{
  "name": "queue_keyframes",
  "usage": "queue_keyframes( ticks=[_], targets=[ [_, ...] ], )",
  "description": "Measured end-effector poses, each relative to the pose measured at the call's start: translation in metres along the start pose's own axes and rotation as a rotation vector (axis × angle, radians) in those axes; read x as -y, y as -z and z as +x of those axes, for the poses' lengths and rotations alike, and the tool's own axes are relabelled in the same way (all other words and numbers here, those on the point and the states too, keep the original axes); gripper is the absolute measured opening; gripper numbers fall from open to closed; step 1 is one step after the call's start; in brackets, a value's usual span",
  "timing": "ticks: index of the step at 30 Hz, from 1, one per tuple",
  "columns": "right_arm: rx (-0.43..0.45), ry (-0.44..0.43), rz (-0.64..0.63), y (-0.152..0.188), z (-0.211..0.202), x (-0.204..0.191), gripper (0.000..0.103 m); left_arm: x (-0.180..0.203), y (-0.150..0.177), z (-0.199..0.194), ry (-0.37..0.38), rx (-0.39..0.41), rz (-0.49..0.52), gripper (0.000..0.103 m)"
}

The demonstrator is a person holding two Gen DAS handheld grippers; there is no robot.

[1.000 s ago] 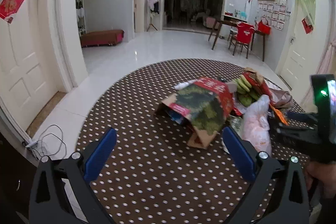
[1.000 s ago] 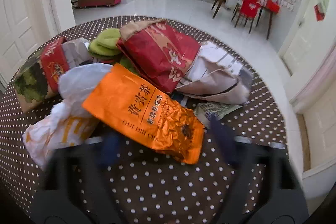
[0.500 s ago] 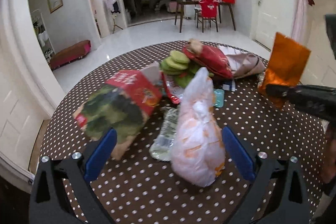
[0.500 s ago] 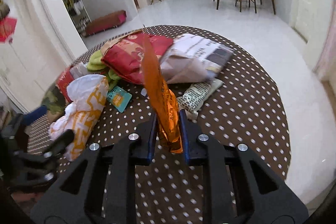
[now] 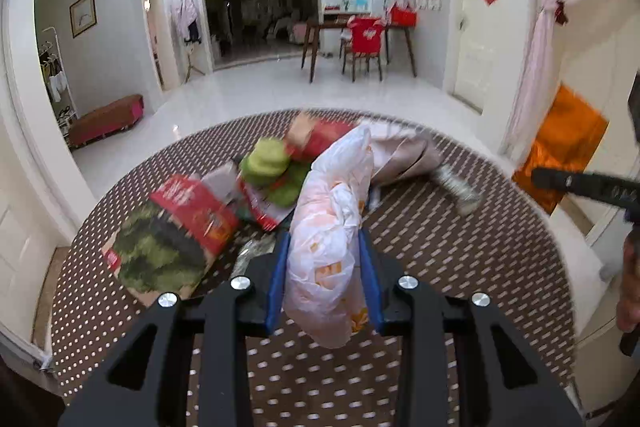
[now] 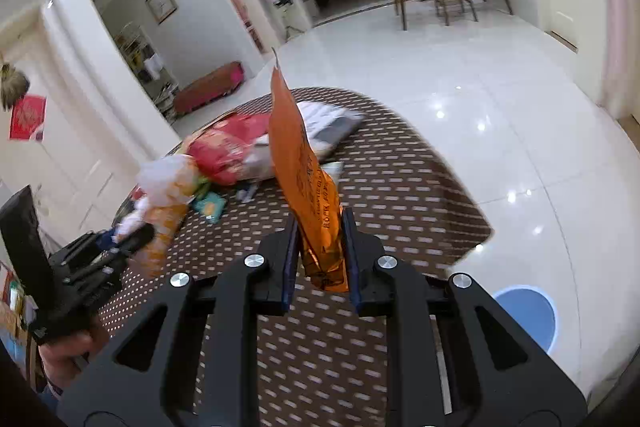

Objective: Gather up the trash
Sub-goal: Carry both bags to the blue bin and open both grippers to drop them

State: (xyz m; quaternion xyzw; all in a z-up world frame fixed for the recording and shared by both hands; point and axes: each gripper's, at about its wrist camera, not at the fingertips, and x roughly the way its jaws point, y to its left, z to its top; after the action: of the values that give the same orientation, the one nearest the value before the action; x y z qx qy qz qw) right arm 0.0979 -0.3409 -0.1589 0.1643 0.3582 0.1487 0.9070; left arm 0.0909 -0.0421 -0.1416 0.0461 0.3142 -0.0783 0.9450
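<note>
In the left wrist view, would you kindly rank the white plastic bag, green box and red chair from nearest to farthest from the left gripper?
1. White plastic bag: between the left gripper jaws.
2. Green box: on the table, left.
3. Red chair: far across the room.

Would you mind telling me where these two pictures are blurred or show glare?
Left wrist view: the trash pile is motion-smeared, the white bag sharper. Right wrist view: the tablecloth streaks, ceiling lights glare off the floor, the orange packet stays crisp.

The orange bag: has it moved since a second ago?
Yes. The orange bag lay flat on the dotted table against the trash pile; now it stands clamped in the right gripper, lifted off the table toward its right edge.
</note>
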Motion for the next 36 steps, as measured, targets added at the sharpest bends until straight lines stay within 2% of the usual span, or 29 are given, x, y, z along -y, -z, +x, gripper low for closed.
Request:
queue_keyframes(
  ticks=[4,7,11,15,18,19,20,21,22,28,31,36],
  targets=[
    [0.018,0.043,0.105,0.004,-0.02,0.054,0.02,0.021,-0.011,-0.009,0.067,0.037,-0.007,0.033],
    [-0.016,0.12,0.201,0.02,-0.021,0.11,0.02,0.046,-0.016,-0.008,0.125,0.039,0.016,0.033],
    [-0.128,0.227,0.342,0.059,0.003,0.19,0.02,0.085,-0.02,0.004,0.205,0.014,0.046,0.033],
    [-0.227,0.261,0.453,0.097,0.03,0.243,0.02,0.118,-0.024,0.014,0.265,-0.011,0.081,0.033],
    [-0.271,0.267,0.512,0.117,0.048,0.271,0.022,0.147,-0.029,0.023,0.305,-0.034,0.11,0.033],
    [-0.278,0.271,0.521,0.118,0.052,0.278,0.025,0.157,-0.026,0.022,0.317,-0.04,0.118,0.033],
    [-0.292,0.286,0.54,0.121,0.055,0.288,0.046,0.169,-0.027,0.026,0.334,-0.053,0.129,0.033],
    [-0.296,0.3,0.557,0.123,0.056,0.29,0.061,0.182,-0.027,0.031,0.35,-0.065,0.138,0.033],
    [-0.289,0.312,0.573,0.125,0.053,0.294,0.072,0.194,-0.028,0.035,0.365,-0.079,0.146,0.033],
    [-0.18,0.312,0.636,0.135,0.01,0.322,0.073,0.265,-0.026,0.062,0.467,-0.169,0.199,0.033],
    [-0.085,0.324,0.657,0.128,-0.03,0.322,0.077,0.301,-0.018,0.077,0.508,-0.218,0.225,0.033],
    [0.065,0.335,0.655,0.114,-0.095,0.314,0.083,0.356,0.005,0.118,0.551,-0.354,0.243,0.033]
  ],
)
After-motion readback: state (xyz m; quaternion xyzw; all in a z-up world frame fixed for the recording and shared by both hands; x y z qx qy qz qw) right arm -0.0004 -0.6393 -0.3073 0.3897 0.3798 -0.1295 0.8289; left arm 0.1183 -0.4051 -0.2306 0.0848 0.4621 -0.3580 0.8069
